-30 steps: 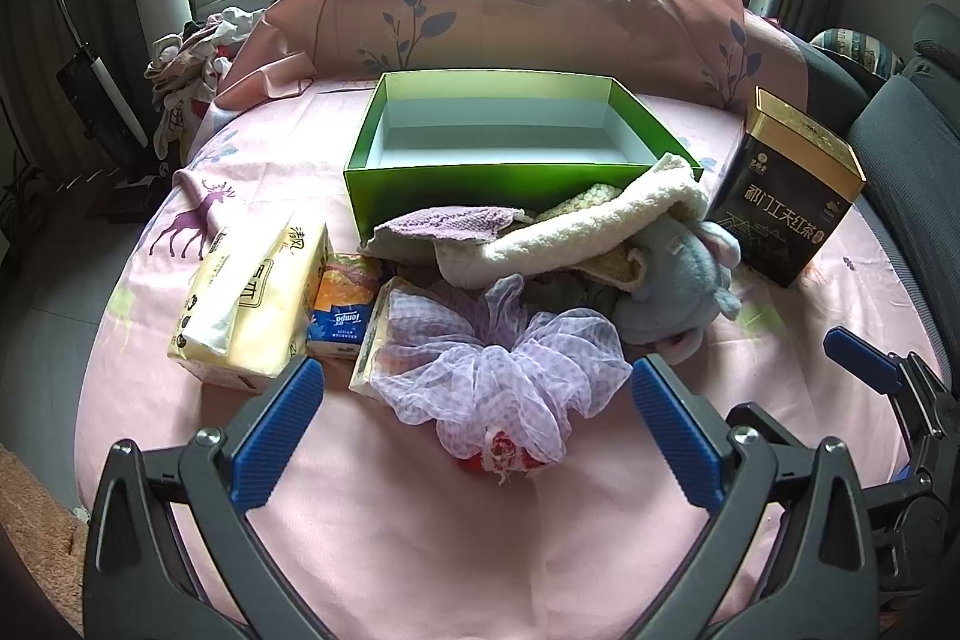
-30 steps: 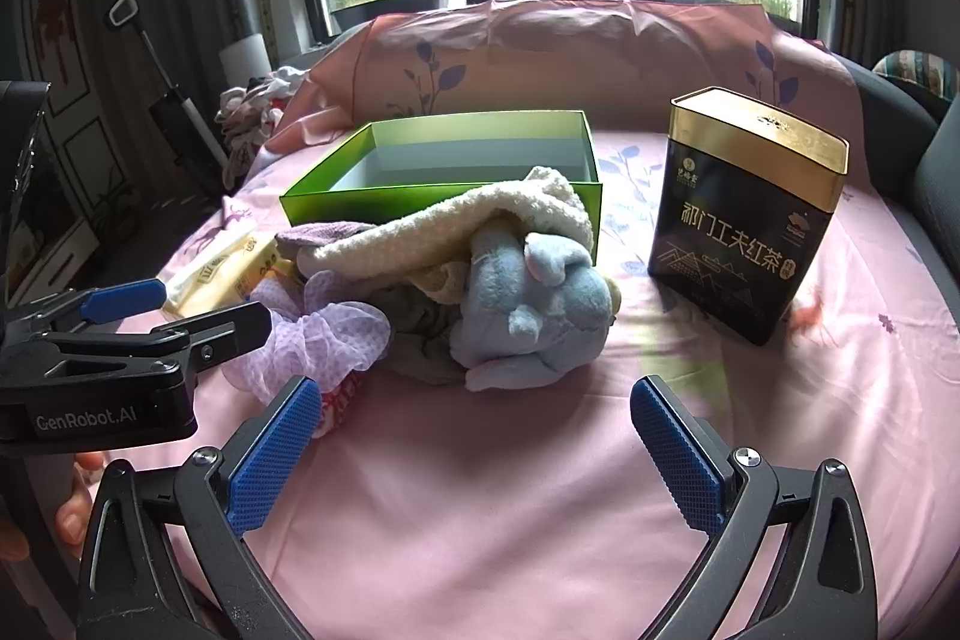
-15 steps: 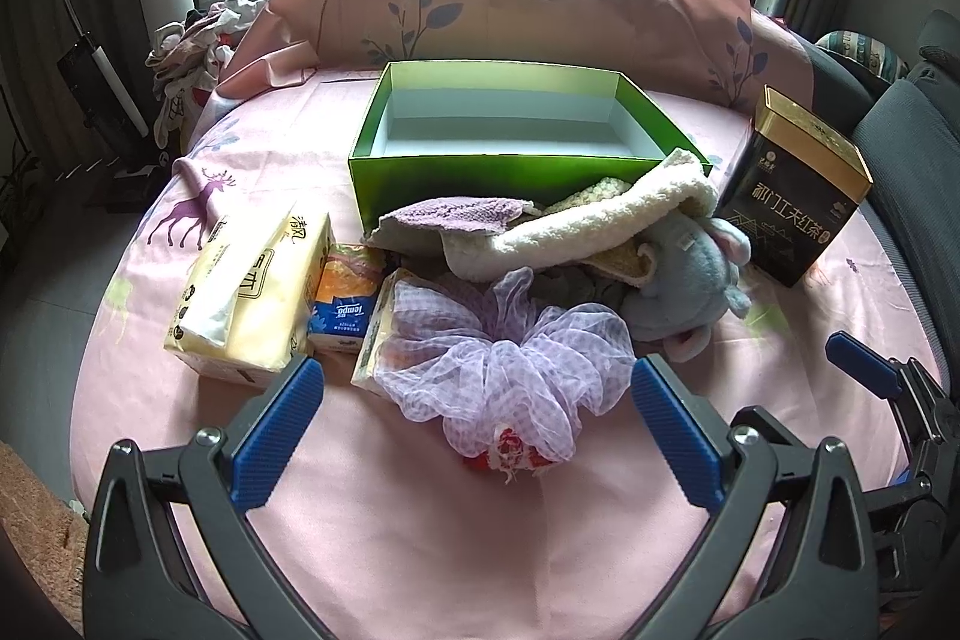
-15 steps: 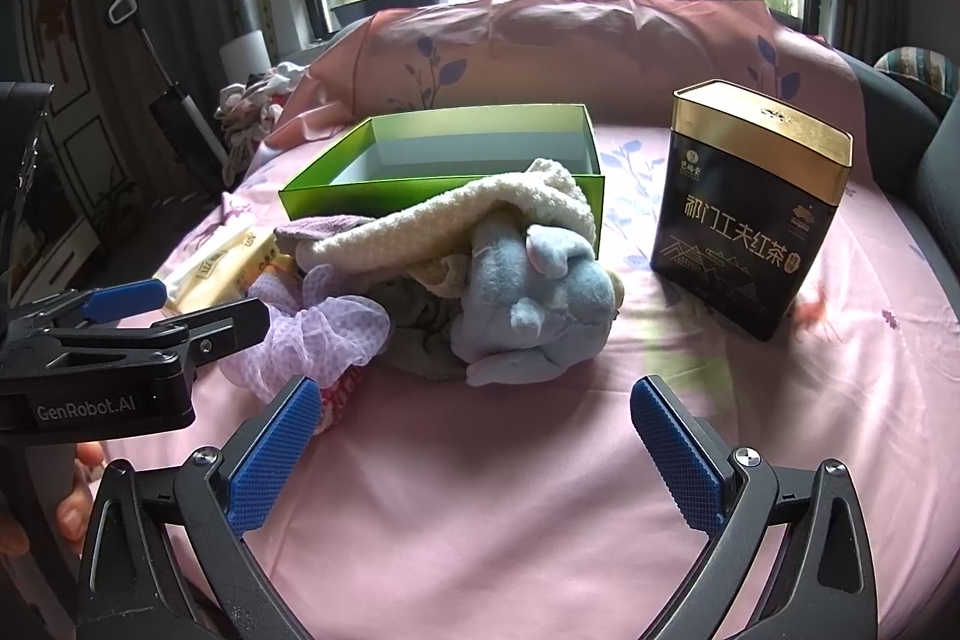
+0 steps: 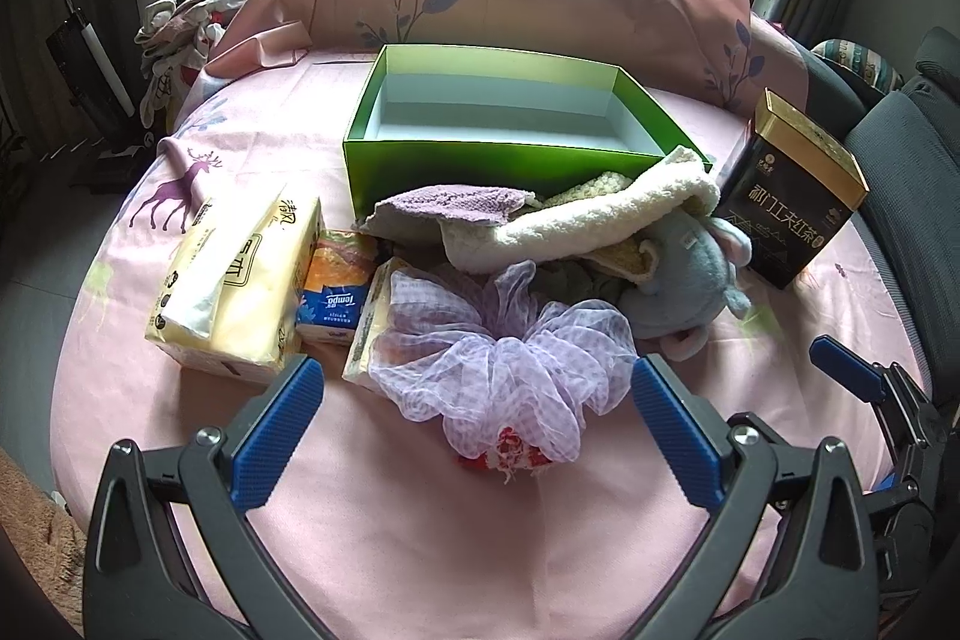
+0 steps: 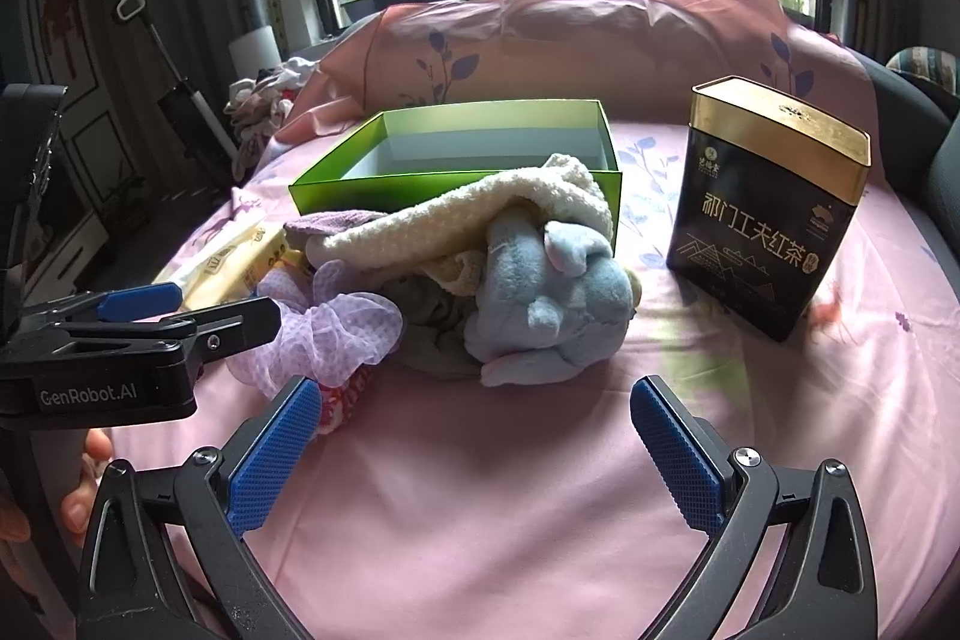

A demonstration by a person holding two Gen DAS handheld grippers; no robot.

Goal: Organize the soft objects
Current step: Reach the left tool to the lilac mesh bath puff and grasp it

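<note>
A heap of soft things lies on the pink round table in front of an empty green box (image 5: pixel 498 112) (image 6: pixel 456 148): a lilac mesh scrunchie (image 5: pixel 504 352) (image 6: pixel 336 328), a cream fleece cloth (image 5: pixel 588 220) (image 6: pixel 456 214), a purple knit cloth (image 5: pixel 450 205) and a blue-grey plush toy (image 5: pixel 684 280) (image 6: pixel 540 298). My left gripper (image 5: pixel 474 430) hangs open just short of the scrunchie, which sits between its blue pads. My right gripper (image 6: pixel 474 448) is open and holds nothing, a little in front of the plush toy.
A yellow tissue pack (image 5: pixel 240 274), a small blue-orange tissue packet (image 5: pixel 336 292) and another flat packet under the scrunchie lie at the left. A black and gold tea tin (image 5: pixel 792 202) (image 6: pixel 768 202) stands at the right. Pink pillows rise behind the box.
Both grippers have crept forward toward the heap, so the scrunchie and the plush toy look nearer. Both stay open and nothing on the table has moved.
</note>
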